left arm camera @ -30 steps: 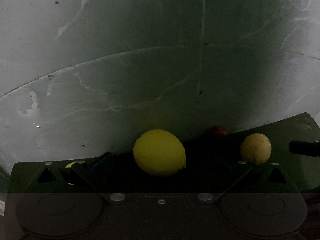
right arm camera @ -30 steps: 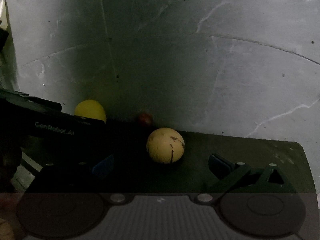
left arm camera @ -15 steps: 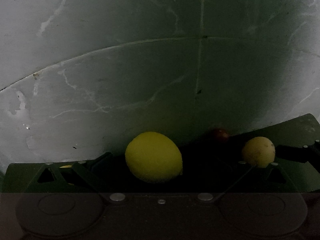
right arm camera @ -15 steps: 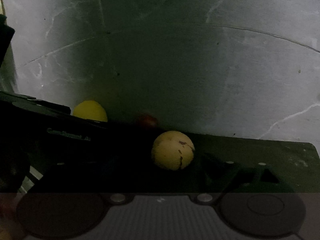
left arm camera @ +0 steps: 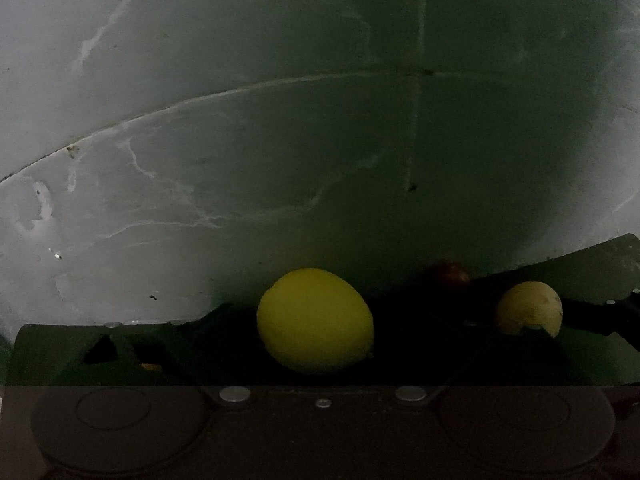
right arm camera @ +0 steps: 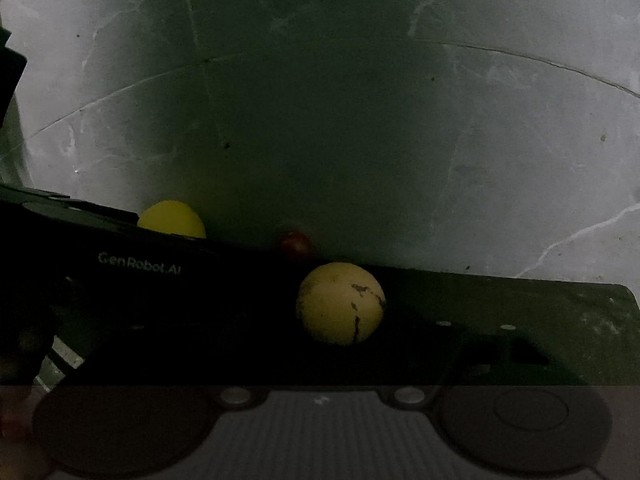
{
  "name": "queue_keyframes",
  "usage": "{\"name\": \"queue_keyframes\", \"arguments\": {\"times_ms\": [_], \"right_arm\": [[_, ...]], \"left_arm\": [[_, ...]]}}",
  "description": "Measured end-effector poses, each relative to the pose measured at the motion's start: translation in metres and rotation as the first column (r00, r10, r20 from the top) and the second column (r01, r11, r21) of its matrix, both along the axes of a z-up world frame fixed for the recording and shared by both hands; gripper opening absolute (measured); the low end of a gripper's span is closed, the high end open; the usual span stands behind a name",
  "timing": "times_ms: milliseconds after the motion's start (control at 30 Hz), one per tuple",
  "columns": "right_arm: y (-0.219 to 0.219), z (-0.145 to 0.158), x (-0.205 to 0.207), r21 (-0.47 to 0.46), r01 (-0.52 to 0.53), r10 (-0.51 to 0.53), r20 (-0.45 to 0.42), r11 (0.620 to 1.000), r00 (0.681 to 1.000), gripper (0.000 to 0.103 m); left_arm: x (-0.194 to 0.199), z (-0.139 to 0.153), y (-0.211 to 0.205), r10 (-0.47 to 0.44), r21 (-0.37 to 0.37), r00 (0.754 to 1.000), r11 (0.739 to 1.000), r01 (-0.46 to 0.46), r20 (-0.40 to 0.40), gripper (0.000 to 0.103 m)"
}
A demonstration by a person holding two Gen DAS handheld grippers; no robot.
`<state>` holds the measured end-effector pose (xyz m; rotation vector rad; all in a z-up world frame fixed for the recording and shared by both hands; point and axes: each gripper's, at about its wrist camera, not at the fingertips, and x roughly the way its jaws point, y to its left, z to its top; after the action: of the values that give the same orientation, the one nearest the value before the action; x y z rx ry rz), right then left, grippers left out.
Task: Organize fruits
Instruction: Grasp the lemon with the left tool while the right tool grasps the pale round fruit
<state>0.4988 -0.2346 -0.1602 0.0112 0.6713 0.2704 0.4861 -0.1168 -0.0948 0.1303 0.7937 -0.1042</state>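
Note:
In the left wrist view a yellow lemon (left arm camera: 315,320) lies on a dark green mat (left arm camera: 592,264), in the gap of my left gripper (left arm camera: 320,350). That gripper is open, its fingers wide on both sides and clear of the lemon. A pale yellow round fruit with brown marks (right arm camera: 341,303) sits between the fingers of my right gripper (right arm camera: 320,344), which is open; shadow hides whether a pad touches it. The same pale fruit (left arm camera: 529,307) shows at the right of the left wrist view. A small dark red fruit (right arm camera: 295,242) lies behind, at the mat's far edge.
Grey marble tiles (left arm camera: 280,140) with thin joints stretch beyond the mat. The left gripper's black body (right arm camera: 140,269) with white lettering crosses the left of the right wrist view and covers part of the lemon (right arm camera: 172,219). The whole scene is very dim.
Both grippers have moved closer to the fruits, which now look larger. The right gripper's fingers stand a little nearer the pale fruit. No fruit has moved.

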Motion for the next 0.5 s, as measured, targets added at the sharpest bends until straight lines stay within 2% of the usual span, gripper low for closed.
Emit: {"name": "queue_keyframes", "arguments": {"times_ms": [500], "right_arm": [[0.0054,-0.004,0.0056,-0.029,0.026,-0.026,-0.003,0.999,1.0,0.066]], "left_arm": [[-0.0001,-0.0009,0.0008,0.004,-0.022,1.0,1.0,-0.005,-0.018,0.077]]}}
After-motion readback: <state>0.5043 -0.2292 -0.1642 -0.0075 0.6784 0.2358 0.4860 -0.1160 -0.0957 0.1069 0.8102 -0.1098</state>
